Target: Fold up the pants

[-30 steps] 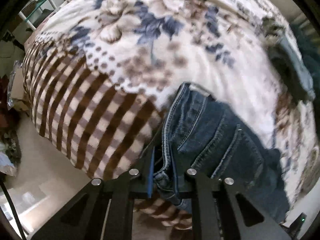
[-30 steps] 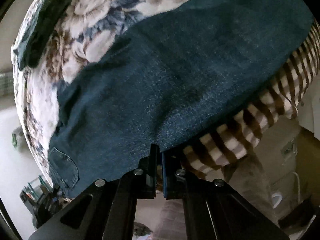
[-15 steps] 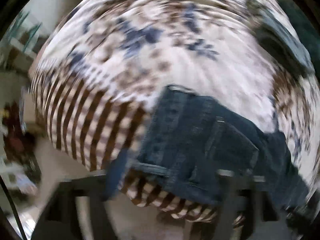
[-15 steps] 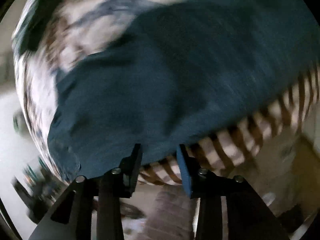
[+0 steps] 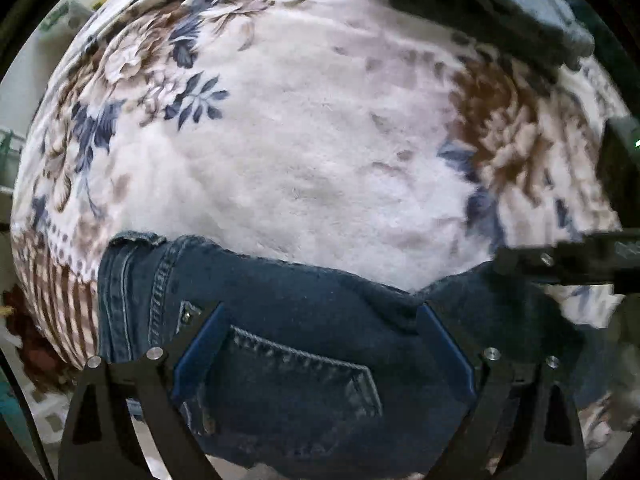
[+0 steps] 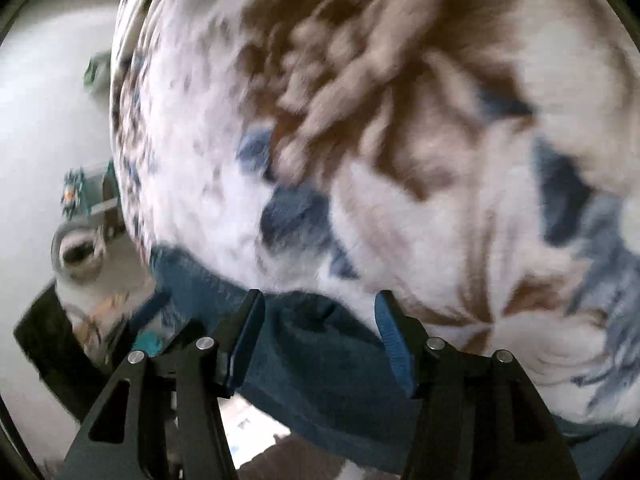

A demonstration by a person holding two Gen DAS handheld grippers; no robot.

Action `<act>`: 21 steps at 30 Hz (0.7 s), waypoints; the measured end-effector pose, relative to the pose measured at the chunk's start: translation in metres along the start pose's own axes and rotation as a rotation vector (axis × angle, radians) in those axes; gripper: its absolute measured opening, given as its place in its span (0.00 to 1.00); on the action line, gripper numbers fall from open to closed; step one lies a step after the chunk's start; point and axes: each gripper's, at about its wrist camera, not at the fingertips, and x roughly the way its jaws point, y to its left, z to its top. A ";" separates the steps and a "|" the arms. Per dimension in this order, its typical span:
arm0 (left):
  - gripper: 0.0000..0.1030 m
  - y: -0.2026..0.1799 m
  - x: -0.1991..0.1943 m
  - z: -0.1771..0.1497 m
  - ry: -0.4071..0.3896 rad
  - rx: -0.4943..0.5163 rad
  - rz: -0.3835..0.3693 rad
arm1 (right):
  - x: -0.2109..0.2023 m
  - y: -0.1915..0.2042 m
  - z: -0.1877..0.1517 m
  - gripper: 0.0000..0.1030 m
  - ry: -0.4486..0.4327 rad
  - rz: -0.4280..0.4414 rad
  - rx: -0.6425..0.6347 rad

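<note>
Dark blue jeans (image 5: 304, 320) lie along the near edge of a bed covered by a floral blanket (image 5: 304, 152), back pocket and waistband facing up. My left gripper (image 5: 320, 312) is open, its blue-padded jaws spread wide over the pocket area, holding nothing. The right gripper's black body shows at the right of the left wrist view. In the right wrist view my right gripper (image 6: 318, 300) is open over a stretch of the jeans (image 6: 320, 356) at the blanket's edge (image 6: 400, 200). That view is blurred.
A folded dark garment (image 5: 500, 12) lies at the far right of the bed. The blanket's brown-striped border (image 5: 60, 304) hangs at the left edge. Floor with clutter shows beyond the bed edge (image 6: 76, 248).
Both grippers were shut on the jeans' edge a second ago, then opened and let go. Both have moved forward over the bed, closer to the blanket.
</note>
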 end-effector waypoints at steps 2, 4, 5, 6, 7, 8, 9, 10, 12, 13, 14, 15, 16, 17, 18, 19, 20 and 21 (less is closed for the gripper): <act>0.93 0.002 0.004 0.000 -0.003 0.001 0.007 | -0.001 0.003 -0.017 0.59 0.022 0.031 -0.034; 0.93 0.004 0.008 -0.001 -0.008 0.002 0.025 | -0.007 0.008 -0.034 0.59 0.045 0.068 -0.067; 0.93 0.004 0.010 -0.002 -0.008 0.004 0.031 | -0.007 0.010 -0.042 0.59 0.061 0.085 -0.083; 0.93 0.005 0.011 -0.003 -0.010 0.004 0.040 | -0.008 0.010 -0.052 0.59 0.084 0.093 -0.098; 0.93 0.007 0.012 -0.004 -0.013 0.002 0.038 | -0.005 0.011 -0.060 0.59 0.115 0.096 -0.117; 0.93 0.007 0.014 -0.005 -0.015 0.006 0.040 | 0.000 0.013 -0.065 0.59 0.147 0.089 -0.143; 0.93 0.007 0.015 -0.006 -0.016 0.011 0.044 | 0.002 0.013 -0.070 0.59 0.165 0.069 -0.166; 0.93 0.007 0.015 -0.006 -0.021 0.016 0.049 | 0.004 0.011 -0.068 0.59 0.165 0.052 -0.167; 0.93 0.004 0.016 -0.010 -0.025 0.026 0.057 | 0.006 0.006 -0.057 0.59 0.127 0.031 -0.130; 0.93 0.003 0.016 -0.011 -0.024 0.032 0.062 | 0.006 0.005 -0.047 0.59 0.096 0.020 -0.116; 0.93 0.003 0.016 -0.012 -0.024 0.033 0.063 | 0.005 0.004 -0.038 0.59 0.070 0.013 -0.109; 0.93 0.003 0.017 -0.012 -0.025 0.032 0.061 | 0.007 0.002 -0.028 0.59 0.057 0.020 -0.099; 0.93 0.004 0.017 -0.012 -0.027 0.033 0.059 | 0.011 0.001 -0.019 0.59 0.059 0.031 -0.088; 0.93 0.005 0.016 -0.012 -0.027 0.032 0.058 | 0.014 0.000 -0.014 0.59 0.066 0.036 -0.081; 0.93 0.006 0.016 -0.011 -0.026 0.032 0.056 | 0.025 0.002 -0.006 0.59 0.089 0.047 -0.073; 0.93 0.007 0.015 -0.011 -0.026 0.032 0.053 | 0.034 0.003 0.000 0.59 0.124 0.073 -0.065; 0.93 0.008 0.015 -0.011 -0.024 0.032 0.052 | 0.041 0.006 0.003 0.59 0.148 0.109 -0.059; 0.93 0.009 0.015 -0.012 -0.023 0.030 0.049 | 0.044 0.008 0.001 0.59 0.201 0.210 -0.049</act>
